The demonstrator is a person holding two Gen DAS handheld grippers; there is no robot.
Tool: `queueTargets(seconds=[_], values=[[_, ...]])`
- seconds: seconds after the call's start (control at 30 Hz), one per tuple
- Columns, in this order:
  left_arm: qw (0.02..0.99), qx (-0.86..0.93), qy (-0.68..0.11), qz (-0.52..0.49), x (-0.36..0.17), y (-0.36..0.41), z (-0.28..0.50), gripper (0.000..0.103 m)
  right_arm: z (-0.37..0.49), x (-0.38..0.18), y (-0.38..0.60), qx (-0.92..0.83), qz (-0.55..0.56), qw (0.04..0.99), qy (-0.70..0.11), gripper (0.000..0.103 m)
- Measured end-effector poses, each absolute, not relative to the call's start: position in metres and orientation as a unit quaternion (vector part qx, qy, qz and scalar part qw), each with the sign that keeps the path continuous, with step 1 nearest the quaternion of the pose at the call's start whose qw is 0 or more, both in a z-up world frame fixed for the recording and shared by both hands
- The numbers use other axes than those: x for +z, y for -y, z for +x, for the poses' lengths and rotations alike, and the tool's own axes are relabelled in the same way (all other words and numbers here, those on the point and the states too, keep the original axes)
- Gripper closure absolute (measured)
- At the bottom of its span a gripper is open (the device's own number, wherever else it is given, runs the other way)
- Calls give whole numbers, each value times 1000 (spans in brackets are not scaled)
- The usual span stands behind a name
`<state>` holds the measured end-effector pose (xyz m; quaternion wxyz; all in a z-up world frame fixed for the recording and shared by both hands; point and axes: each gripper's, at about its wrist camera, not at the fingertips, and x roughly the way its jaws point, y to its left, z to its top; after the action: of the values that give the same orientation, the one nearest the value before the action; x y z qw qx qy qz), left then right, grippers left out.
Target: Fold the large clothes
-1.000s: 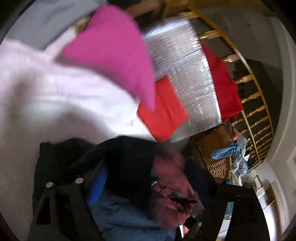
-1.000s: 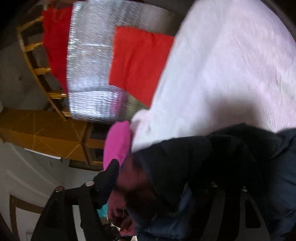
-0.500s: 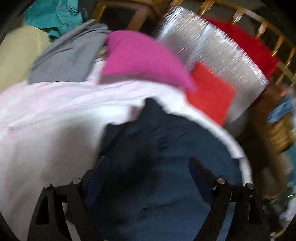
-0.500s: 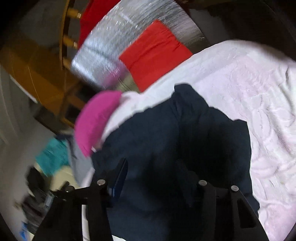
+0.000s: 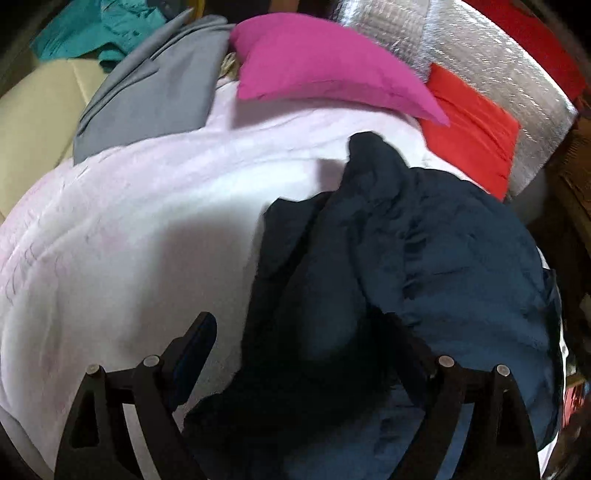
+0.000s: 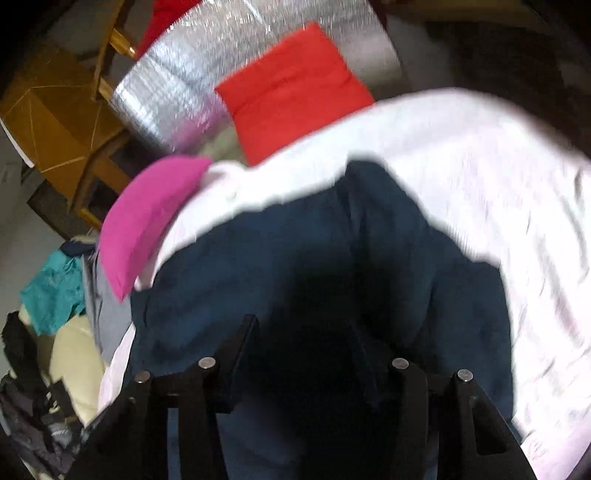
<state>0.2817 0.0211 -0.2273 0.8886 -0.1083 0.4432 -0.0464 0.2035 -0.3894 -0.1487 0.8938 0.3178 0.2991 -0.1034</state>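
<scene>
A dark navy garment lies crumpled on the pale pink bedspread. In the left wrist view my left gripper hangs over the garment's near edge, jaws wide apart with cloth between them but not pinched. In the right wrist view the same garment fills the middle of the bedspread. My right gripper is open just above it, its fingers partly lost against the dark cloth.
A magenta pillow, a red cushion and a silver quilted pad sit at the bed's far side. A grey cloth and teal cloth lie to the left. Wooden furniture stands beyond.
Both grippers swung from the bed's edge over the bed. The navy garment went from bunched in the grippers to spread on the bedspread, and both grippers now stand open.
</scene>
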Motion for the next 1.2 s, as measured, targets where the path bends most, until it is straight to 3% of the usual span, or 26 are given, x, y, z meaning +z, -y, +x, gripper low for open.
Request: queueTargets(seconds=[0.1,0.27,0.63,0.83,1.0,1.2], values=[[900,-43,-427,-81,-220,-16,277,12,234,-145,399,-141,306,887,-317,50],[916,-43,-398,-41,-206,-5,269,12,279,-185,423,-177,312,844,-399,51],[931,-40,-362,-29,-191,-4,262,12,265,-124,339,-103,233,913,-319,49],[933,-38,-358,-30,-190,-2,263,12,301,-122,270,-30,188,914,-359,49],[934,-38,-355,-27,-191,0,266,12,344,-155,256,-47,177,893,-411,49],[930,-38,-364,-29,-193,-1,270,12,371,-168,267,-63,208,881,-421,41]])
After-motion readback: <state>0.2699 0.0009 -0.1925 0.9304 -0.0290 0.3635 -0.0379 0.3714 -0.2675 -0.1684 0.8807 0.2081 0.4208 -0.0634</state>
